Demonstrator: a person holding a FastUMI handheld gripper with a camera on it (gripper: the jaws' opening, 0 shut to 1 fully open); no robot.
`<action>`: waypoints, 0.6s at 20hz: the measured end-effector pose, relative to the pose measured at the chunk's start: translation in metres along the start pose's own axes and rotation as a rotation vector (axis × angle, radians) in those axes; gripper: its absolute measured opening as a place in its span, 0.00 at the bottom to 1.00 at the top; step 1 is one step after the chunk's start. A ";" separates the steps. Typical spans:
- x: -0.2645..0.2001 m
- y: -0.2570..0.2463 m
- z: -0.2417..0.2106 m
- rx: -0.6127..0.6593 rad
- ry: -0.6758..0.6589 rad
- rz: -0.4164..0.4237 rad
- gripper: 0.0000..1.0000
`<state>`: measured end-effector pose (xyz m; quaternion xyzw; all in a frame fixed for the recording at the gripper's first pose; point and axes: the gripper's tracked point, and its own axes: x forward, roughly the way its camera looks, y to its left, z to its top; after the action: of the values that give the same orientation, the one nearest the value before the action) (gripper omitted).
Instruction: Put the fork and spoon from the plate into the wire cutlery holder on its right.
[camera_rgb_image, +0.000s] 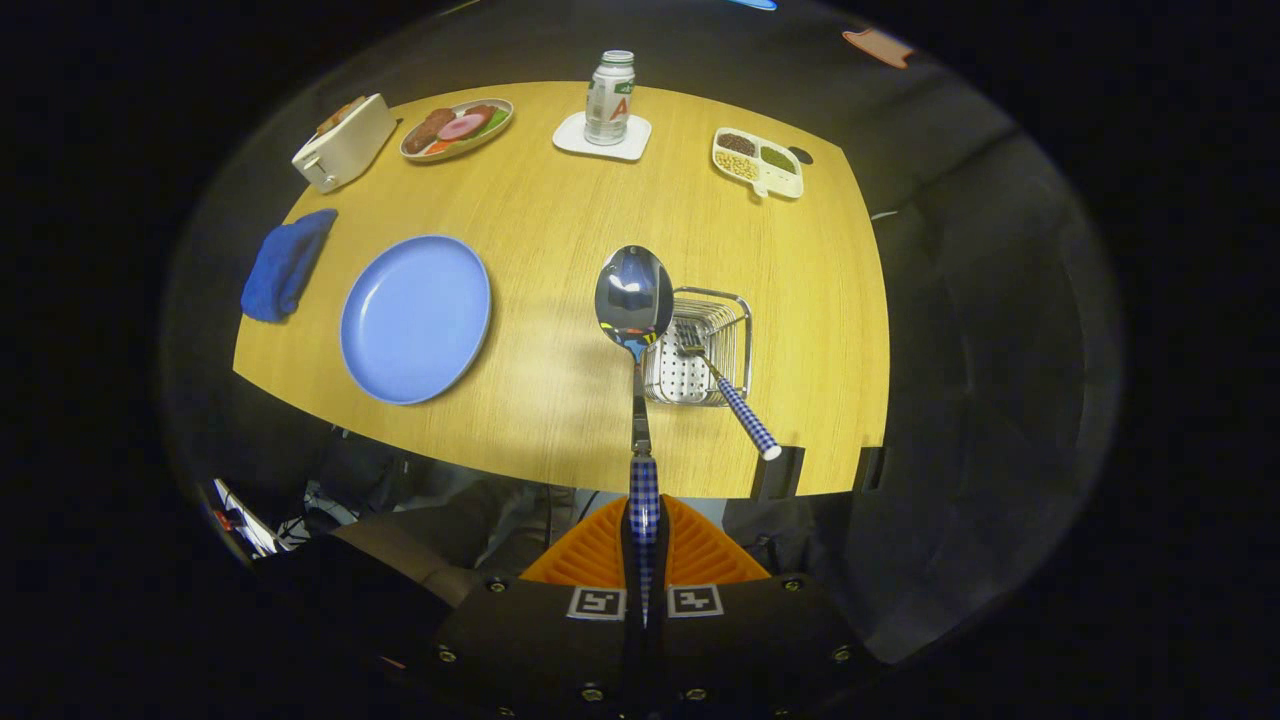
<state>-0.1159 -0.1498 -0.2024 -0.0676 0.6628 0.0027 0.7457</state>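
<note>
My gripper (644, 530) is shut on the checkered handle of the spoon (634, 300), held high above the wooden table (560, 230). The spoon's shiny bowl points forward and hangs just left of the wire cutlery holder (700, 350). The fork (725, 390) stands in that holder, tines down, its checkered handle leaning out toward me on the right. The blue plate (415, 318) lies bare, well left of the holder.
A blue cloth (285, 265) lies left of the plate. Along the far edge stand a white toaster (343, 143), a plate of food (457, 128), a bottle on a coaster (608, 100) and a divided dish of beans (757, 162). The table's near edge runs below the holder.
</note>
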 end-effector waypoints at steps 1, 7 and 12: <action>0.002 -0.006 -0.001 0.004 0.009 -0.010 0.01; 0.023 -0.027 0.000 -0.006 0.090 -0.032 0.01; 0.041 -0.034 -0.002 -0.011 0.170 -0.033 0.01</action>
<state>-0.1094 -0.1872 -0.2398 -0.0827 0.7224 -0.0118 0.6864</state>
